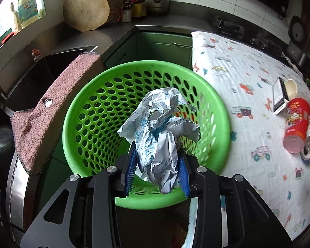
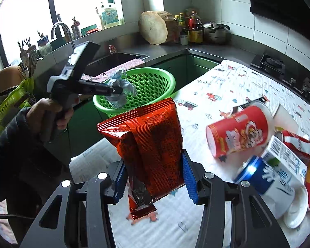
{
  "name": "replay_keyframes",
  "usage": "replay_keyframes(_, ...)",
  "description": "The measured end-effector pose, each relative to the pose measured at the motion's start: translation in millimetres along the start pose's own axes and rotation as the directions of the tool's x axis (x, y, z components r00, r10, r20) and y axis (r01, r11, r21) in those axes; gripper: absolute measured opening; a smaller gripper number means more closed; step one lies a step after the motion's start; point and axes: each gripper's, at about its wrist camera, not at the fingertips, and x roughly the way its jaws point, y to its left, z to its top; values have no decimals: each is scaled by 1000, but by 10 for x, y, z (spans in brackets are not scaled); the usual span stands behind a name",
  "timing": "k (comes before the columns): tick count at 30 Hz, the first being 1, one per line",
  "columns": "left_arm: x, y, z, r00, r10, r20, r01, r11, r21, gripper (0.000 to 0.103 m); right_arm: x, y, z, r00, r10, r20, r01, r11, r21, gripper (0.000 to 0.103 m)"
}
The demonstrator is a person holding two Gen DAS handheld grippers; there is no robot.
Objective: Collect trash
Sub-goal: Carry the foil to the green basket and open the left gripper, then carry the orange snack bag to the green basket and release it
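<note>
Fingers (image 1: 157,157) around crumpled wrapper (image 1: 161,132)

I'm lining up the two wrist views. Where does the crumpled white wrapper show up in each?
Left wrist: the crumpled white wrapper sits centre frame, between the left gripper fingers, above the green basket.
Right wrist: the wrapper is left of centre, over the basket's near rim.
Shared landmark: the green basket.

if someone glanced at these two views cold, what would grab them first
The bright green basket next to the patterned tablecloth, with the left gripper holding a crumpled white wrapper right over its opening. Next, the shiny red snack bag clamped upright in the right gripper above the table, and the pile of trash at right: a red tube can, blue can and carton.
</note>
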Motion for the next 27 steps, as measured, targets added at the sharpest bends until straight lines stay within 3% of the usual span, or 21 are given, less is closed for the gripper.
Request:
replay_keyframes(3,100,93,15,1000,8,-14,-8,1000,-21,38,126,41,121,1000,14,-6,-14,1000,-6,47)
replay_keyframes(15,106,260,73,999,27,23,-25,998,-63,62,691,94,545,998,47,-29,-47,999,-6,47)
replay_keyframes(27,-200,520,-20,996,28,81,-17,990,-141,68,1086,145,873,997,64,-49,-64,998,-17,47)
